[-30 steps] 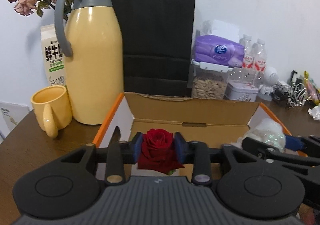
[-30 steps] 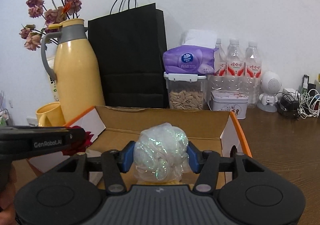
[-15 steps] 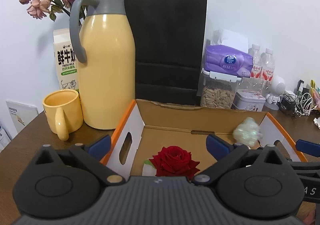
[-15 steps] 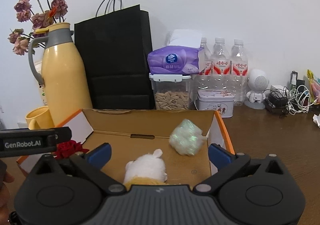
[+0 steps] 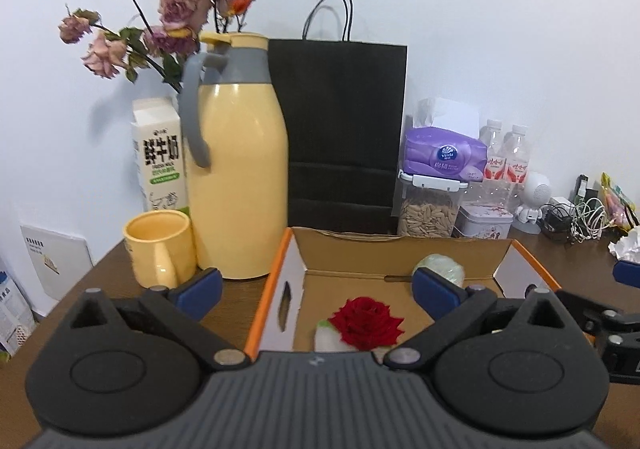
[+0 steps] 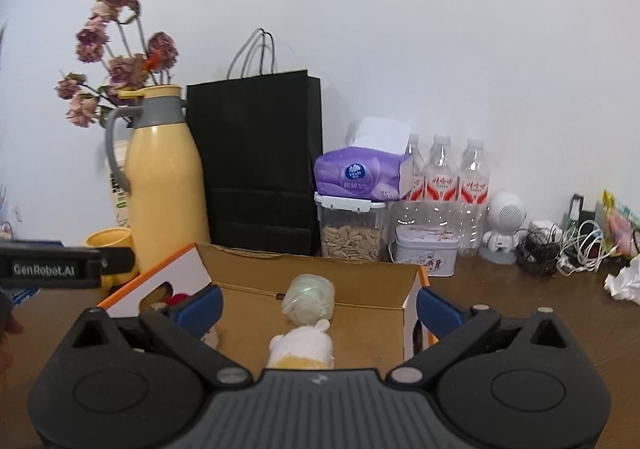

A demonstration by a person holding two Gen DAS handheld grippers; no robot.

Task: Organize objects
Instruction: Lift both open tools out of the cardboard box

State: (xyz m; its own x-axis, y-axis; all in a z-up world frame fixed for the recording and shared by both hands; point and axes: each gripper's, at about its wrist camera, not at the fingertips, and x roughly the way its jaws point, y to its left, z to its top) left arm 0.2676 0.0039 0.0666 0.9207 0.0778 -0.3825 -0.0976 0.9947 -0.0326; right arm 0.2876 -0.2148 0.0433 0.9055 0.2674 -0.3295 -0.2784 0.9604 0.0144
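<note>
Inside the cardboard box (image 5: pixel 400 261) the rose (image 5: pixel 366 323) and glittery ball (image 6: pixel 308 299) are released; both grippers are opened wide, and another object must be fetched next.

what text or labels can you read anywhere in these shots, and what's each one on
"GenRobot.AI": side of the left gripper, seen from the right wrist.
"鲜牛奶": milk carton; the small print in its green band is too blurred.
"Virnda": purple tissue pack, a doubtful reading; the characters under it are too small.
Red water bottle labels: characters too blurred to read.
White tin: print unreadable.
</note>
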